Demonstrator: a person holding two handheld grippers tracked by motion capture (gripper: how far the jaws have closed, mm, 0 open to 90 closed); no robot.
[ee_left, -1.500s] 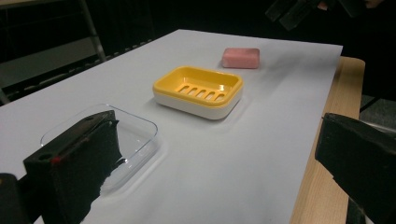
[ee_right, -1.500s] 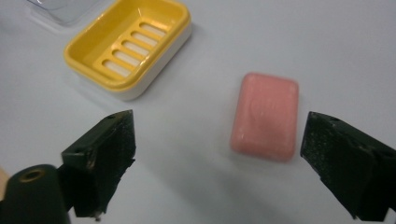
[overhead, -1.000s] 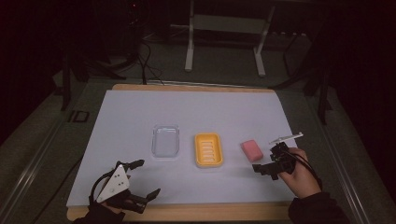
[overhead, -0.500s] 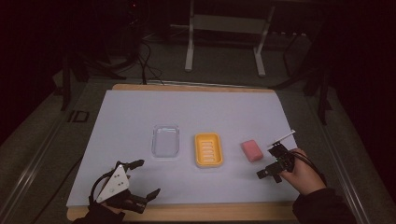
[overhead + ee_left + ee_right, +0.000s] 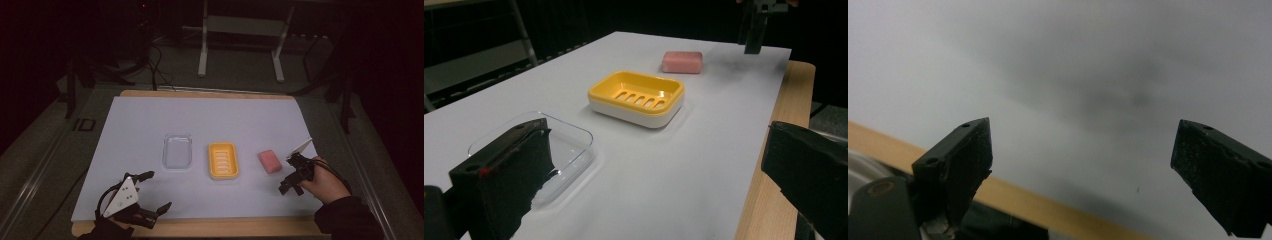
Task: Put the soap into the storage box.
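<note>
A pink soap bar (image 5: pixel 269 161) (image 5: pixel 682 61) lies on the white table cover, right of a yellow slotted soap dish (image 5: pixel 223 160) (image 5: pixel 636 97). Left of the dish sits a clear plastic tray (image 5: pixel 177 150) (image 5: pixel 574 140). My right gripper (image 5: pixel 287 175) (image 5: pixel 1083 165) hovers just right of the soap with its jaws wide apart, open and holding nothing; its own view faces bare cover and the wooden edge. My left gripper (image 5: pixel 155 191) (image 5: pixel 654 180) rests near the front left edge, open and holding nothing, pointing toward the clear tray. The right gripper's jaw (image 5: pixel 754 25) hangs beyond the soap in the left gripper view.
The white cover (image 5: pixel 210 120) lies on a wooden tabletop whose edge (image 5: pixel 210 227) shows along the front. A metal stand (image 5: pixel 240 45) and cables stand on the dark floor behind the table.
The right gripper has drifted a little left, toward the pink soap. The left gripper and the objects on the table have not moved.
</note>
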